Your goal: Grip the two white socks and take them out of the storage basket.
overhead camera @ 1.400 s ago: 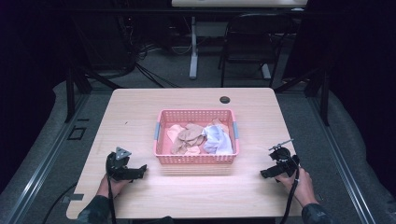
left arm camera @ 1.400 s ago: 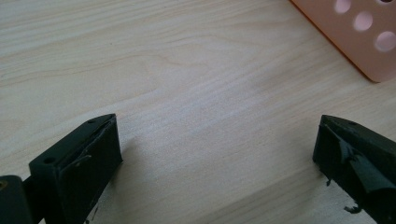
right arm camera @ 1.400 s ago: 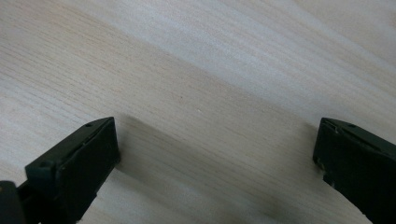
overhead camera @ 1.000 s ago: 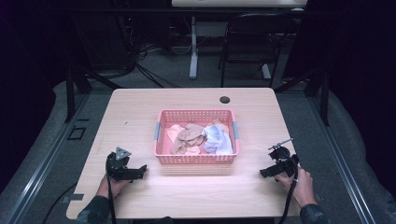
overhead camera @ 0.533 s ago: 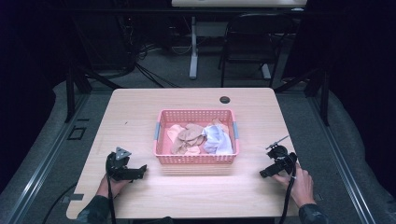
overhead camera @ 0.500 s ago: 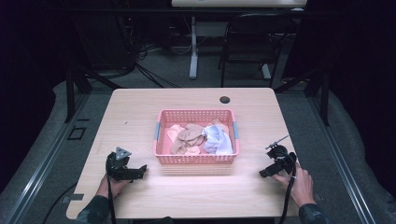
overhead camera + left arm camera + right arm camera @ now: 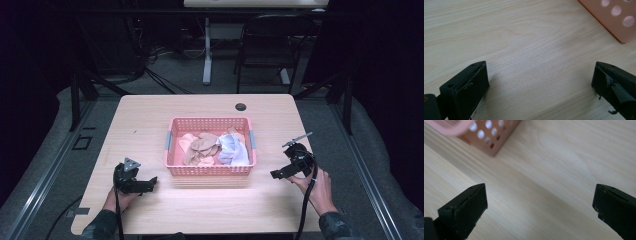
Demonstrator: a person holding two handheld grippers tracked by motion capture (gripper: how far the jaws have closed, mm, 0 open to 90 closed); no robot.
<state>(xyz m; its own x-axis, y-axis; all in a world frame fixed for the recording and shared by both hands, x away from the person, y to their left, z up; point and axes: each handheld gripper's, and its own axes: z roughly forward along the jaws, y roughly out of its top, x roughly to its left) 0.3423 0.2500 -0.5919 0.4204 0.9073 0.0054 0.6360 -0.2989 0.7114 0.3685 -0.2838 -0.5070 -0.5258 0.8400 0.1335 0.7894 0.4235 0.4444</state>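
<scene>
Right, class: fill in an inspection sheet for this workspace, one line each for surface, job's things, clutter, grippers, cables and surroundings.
Surface: light wooden table, bare around the basket.
Job's things: pink perforated plastic basket mid-table, holding crumpled tan, peach and white cloths.
Clutter: small round black disc near the far edge.
Grippers: left hand-held gripper open, empty, over bare wood; right hand-held gripper open, empty.
Cables: black cable trailing from the right hand-held gripper.
Surroundings: dark room, black chair, floor wiring behind.
</scene>
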